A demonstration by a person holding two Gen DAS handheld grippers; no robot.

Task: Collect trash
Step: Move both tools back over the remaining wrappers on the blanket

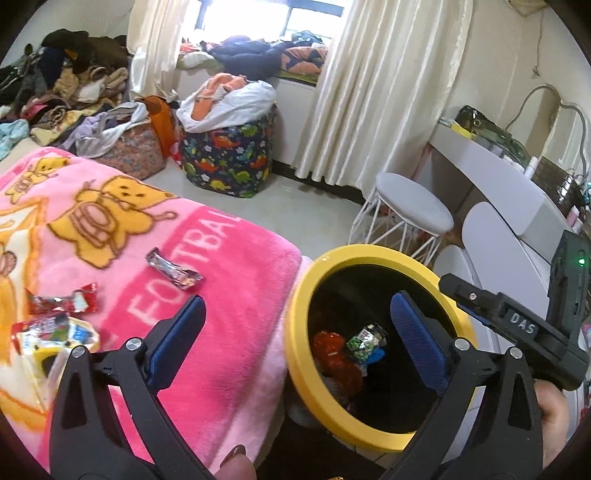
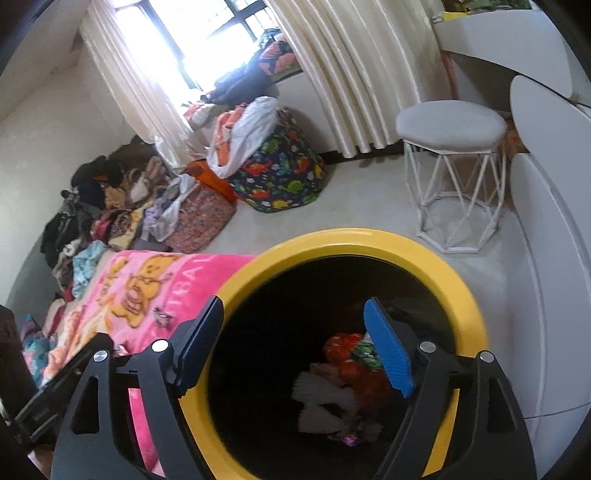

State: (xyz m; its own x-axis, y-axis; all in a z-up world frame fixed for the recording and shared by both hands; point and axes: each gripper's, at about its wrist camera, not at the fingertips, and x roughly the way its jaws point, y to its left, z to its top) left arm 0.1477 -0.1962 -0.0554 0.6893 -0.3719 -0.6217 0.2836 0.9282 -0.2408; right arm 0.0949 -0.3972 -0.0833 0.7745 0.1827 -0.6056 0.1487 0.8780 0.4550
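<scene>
Trash point(image 2: 354, 365) in bin point(image 2: 354, 240), below right claw point(image 2: 295, 350).

Bedroom, lived-in home. Bed with pink blanket point(image 1: 155, 236) at 9 o'clock; clothes heap point(image 1: 62, 92) at 10; curtained window point(image 1: 273, 18) at 12; dinosaur-print laundry bag point(image 1: 229, 155) below it; white stool point(image 1: 410, 214) and dresser point(image 1: 509, 184) at 3.

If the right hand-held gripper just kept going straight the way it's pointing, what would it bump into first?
Probably nothing until the bottom of the bin. The right hand-held gripper, open and empty, points into the mouth of the yellow-rimmed bin. It would likely meet the wrappers piled inside first, though depth is hard to judge.
</scene>
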